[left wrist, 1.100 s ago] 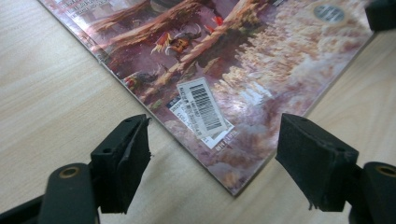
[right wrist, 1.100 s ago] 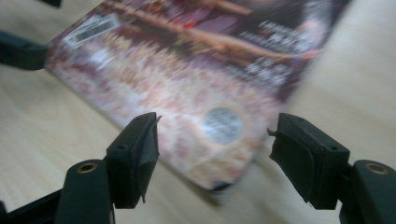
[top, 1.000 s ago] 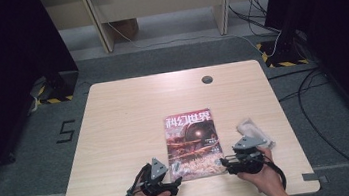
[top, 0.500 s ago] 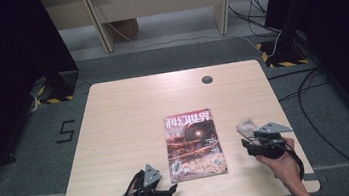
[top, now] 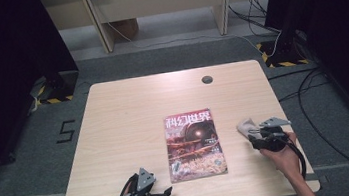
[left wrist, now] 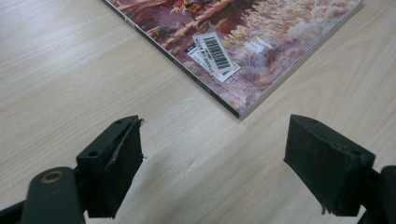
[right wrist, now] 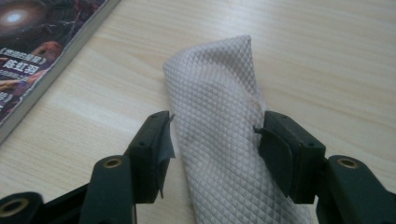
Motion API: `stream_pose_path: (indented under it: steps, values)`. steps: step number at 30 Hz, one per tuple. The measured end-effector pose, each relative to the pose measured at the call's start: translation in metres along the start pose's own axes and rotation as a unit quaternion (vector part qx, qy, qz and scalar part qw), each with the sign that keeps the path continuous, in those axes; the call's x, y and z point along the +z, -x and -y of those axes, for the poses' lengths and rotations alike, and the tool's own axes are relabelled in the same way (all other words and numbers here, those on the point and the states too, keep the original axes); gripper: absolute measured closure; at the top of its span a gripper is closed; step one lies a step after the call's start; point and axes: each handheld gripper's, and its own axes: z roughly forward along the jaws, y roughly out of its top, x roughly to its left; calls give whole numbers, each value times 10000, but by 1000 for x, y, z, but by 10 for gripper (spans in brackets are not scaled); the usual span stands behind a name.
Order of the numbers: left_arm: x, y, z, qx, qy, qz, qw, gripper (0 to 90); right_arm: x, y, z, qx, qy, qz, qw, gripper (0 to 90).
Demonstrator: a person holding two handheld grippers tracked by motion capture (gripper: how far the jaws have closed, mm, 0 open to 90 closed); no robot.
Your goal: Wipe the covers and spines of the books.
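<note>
A magazine [top: 193,143] with a red illustrated cover lies flat at the table's front middle. Its barcoded corner [left wrist: 212,53] points toward my left gripper [left wrist: 212,154]. That gripper [top: 167,194] rests low near the front edge, left of the magazine, and its jaws have been opening with only bare wood between them. A pale quilted cloth [right wrist: 219,93] lies on the table right of the magazine. My right gripper [right wrist: 212,135] straddles the cloth [top: 245,126]. Its jaws have just been closing, with the cloth between them and the pads not squeezing it. In the high view the right gripper [top: 254,136] points up-left.
The wooden table [top: 124,119] has a dark round grommet [top: 207,79] near its far edge. Cables [top: 315,111] run over the floor at the right. Desk legs and dark curtains stand behind the table.
Both grippers have left the magazine's near edge. The right one moved right to the cloth and its jaws narrowed. The left one drew back leftward toward the front edge.
</note>
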Motion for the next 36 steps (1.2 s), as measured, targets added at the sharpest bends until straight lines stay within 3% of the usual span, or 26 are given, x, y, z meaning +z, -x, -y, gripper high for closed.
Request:
stream_pose_path:
  steps: [7, 19, 28, 34, 36]
  values:
    - [-1, 0, 1, 20, -34, 27, 10000, 184, 9, 4, 1, -77, -173, -33, 9998, 514]
    - [7, -2, -2, 9, -76, 66, 9999, 185, 24, -3, -12, -265, -72, -200, 9994, 561]
    - [12, 0, -6, 66, -83, 124, 9999, 184, 36, -14, -22, -436, -3, -226, 9988, 542]
    - [10, 1, -6, 115, -71, 127, 9998, 184, 38, -17, -24, -302, 95, -458, 9984, 468]
    - [10, 1, -6, 134, -60, 122, 9998, 184, 33, -16, -25, -134, 170, -513, 9984, 423]
